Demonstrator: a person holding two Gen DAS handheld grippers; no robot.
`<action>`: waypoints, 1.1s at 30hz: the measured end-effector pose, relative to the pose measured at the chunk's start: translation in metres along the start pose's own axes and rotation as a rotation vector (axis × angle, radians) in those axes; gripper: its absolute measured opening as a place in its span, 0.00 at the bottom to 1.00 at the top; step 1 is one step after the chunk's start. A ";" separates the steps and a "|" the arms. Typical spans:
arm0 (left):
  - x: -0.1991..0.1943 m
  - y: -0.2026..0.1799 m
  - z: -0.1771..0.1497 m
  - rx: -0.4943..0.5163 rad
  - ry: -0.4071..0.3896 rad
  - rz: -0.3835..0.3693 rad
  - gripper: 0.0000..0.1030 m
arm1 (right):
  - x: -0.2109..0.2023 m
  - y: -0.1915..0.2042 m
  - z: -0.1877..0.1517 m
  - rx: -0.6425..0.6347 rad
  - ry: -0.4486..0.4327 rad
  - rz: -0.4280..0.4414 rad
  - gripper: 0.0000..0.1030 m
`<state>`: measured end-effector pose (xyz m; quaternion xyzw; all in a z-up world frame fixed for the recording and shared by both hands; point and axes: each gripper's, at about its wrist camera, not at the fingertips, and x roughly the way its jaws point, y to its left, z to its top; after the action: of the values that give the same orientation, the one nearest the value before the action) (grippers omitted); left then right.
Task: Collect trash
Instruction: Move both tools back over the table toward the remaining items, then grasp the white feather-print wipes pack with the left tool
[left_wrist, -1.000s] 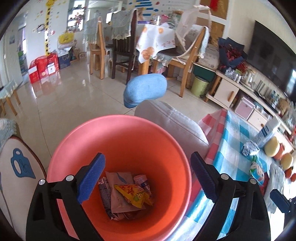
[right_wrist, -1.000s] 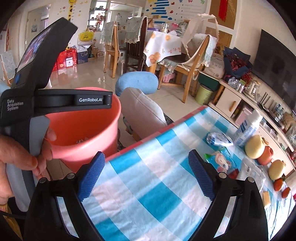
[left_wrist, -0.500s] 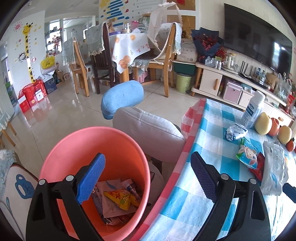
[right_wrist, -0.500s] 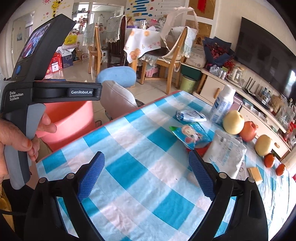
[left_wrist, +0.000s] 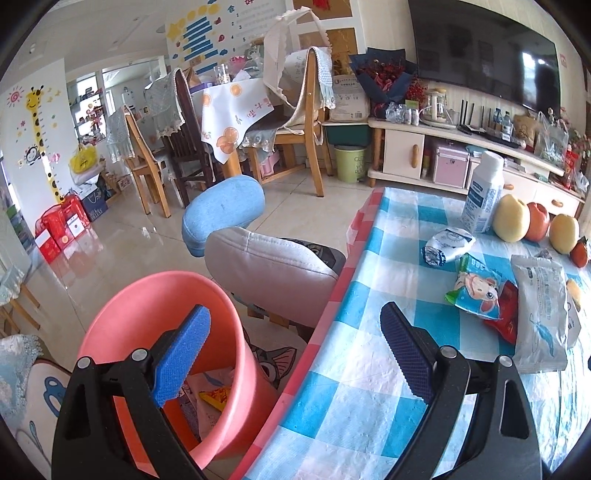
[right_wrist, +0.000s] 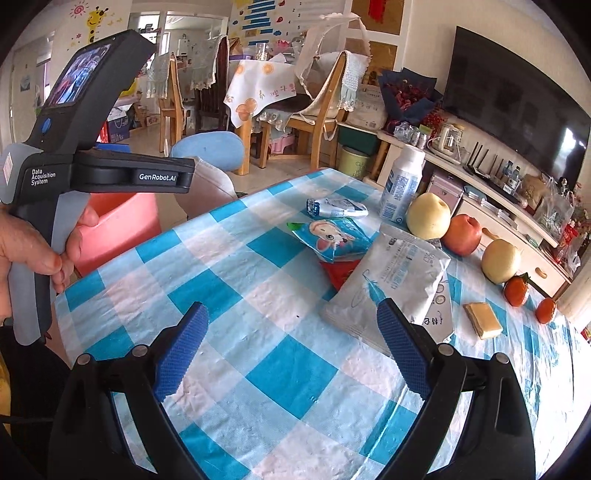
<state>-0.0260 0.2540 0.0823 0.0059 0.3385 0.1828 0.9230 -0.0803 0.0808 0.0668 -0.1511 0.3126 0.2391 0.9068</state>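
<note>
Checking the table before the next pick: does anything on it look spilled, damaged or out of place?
Nothing is spilled. Loose wrappers lie among the fruit: a crumpled white packet, a cartoon snack bag overlapping a red wrapper, and a large white pack lying askew. An unwrapped yellow piece sits bare on the cloth. Both grippers are open.

Upper right of the frame, a big dark TV (right_wrist: 517, 107) is mounted over a cream cabinet (left_wrist: 406, 155). Wooden chairs (left_wrist: 299, 147) are gathered around a cloth-covered dining table (left_wrist: 232, 110) at top centre. A giraffe height chart (left_wrist: 40, 136) is stuck on the left wall, with red boxes (left_wrist: 61, 229) stacked below it.
</note>
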 end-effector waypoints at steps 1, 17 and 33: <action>-0.001 -0.002 0.000 0.005 -0.002 -0.002 0.90 | -0.001 -0.003 -0.001 0.009 -0.003 -0.001 0.90; -0.001 -0.033 0.000 0.085 0.006 0.006 0.90 | -0.007 -0.046 -0.014 0.104 -0.013 -0.002 0.94; -0.009 -0.077 -0.002 0.189 -0.031 -0.030 0.90 | -0.017 -0.093 -0.027 0.200 -0.027 -0.026 0.94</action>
<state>-0.0080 0.1785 0.0755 0.0906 0.3401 0.1361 0.9261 -0.0561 -0.0148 0.0690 -0.0605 0.3209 0.1967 0.9245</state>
